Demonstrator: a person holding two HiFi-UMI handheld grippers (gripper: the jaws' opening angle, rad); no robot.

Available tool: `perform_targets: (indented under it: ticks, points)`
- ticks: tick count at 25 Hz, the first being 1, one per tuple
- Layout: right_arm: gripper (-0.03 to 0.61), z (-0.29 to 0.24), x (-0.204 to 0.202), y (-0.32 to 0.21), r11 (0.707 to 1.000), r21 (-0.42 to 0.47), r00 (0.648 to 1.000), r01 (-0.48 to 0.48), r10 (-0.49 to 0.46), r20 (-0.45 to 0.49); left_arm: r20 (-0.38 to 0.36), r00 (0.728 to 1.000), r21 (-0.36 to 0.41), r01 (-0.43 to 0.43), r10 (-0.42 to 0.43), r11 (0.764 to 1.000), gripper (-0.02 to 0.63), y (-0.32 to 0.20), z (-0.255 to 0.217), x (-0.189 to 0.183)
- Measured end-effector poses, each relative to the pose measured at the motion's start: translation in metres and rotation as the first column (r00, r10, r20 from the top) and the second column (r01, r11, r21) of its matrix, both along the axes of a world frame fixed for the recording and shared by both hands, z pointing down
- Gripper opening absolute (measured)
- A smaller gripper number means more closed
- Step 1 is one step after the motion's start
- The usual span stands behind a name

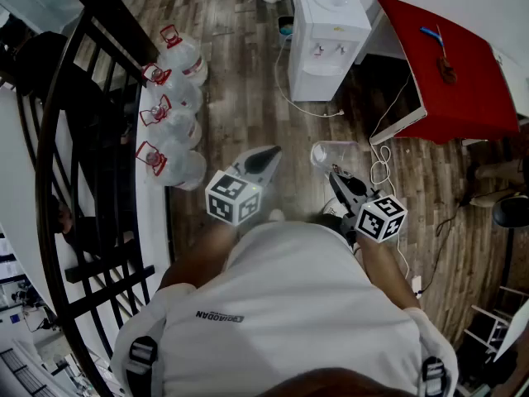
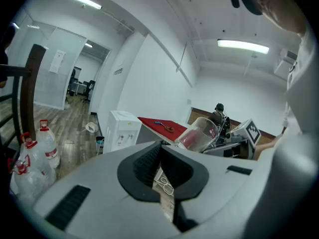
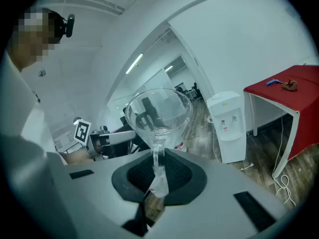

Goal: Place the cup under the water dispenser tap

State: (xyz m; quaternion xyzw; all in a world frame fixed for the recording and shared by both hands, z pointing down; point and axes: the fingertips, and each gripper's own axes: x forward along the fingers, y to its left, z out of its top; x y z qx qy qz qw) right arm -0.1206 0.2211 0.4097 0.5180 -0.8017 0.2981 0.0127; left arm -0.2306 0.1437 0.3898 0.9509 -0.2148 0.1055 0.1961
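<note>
Ahead on floor (image 1: 240,81): water dispenser (image 1: 326,44), bottles (image 1: 178,126) leftward; right tool (image 3: 157,169) clamps cup (image 3: 158,114), left tool (image 2: 162,172) closed, empty.

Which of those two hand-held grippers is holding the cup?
The right gripper, jaws clamped on the clear cup; the left gripper is shut and empty.

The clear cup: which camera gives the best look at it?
The right gripper view: the cup fills its centre, pinched by the right gripper. The head view shows it small from above; the left gripper view shows it tilted, farther off.

Cup (image 3: 158,114) partly hidden between fingers (image 3: 182,176), taps (image 3: 225,119) tiny
</note>
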Motion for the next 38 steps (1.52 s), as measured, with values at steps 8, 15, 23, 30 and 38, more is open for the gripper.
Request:
perform_targets:
  ticks: [8, 15, 23, 30, 38]
  points:
    - [0.043, -0.002, -0.002, 0.007, 1.0, 0.009, 1.0, -0.019, 0.019, -0.006, -0.019, 1.0, -0.026, -0.006, 0.006, 1.0, -0.003, 0.011, -0.002, -0.002]
    - [0.043, -0.006, -0.002, 0.011, 1.0, 0.019, 0.998, -0.022, 0.02, 0.055, 0.002, 1.0, -0.003, -0.024, 0.024, 1.0, -0.003, 0.017, -0.001, 0.006]
    - [0.044, -0.002, 0.003, 0.021, 0.999, -0.007, 0.999, -0.032, 0.032, 0.009, 0.02, 0.999, 0.018, -0.05, 0.049, 0.999, -0.003, 0.026, 0.0, 0.013]
    - [0.044, 0.0, 0.014, 0.026, 0.998, -0.002, 0.998, -0.057, 0.057, -0.002, 0.034, 0.996, 0.032, -0.083, 0.082, 0.996, -0.003, 0.031, 0.003, 0.023]
    - [0.044, -0.009, 0.03, 0.025, 1.0, 0.009, 1.0, -0.004, 0.004, -0.009, 0.026, 0.999, 0.035, -0.029, 0.028, 0.999, -0.003, 0.032, -0.004, 0.036]
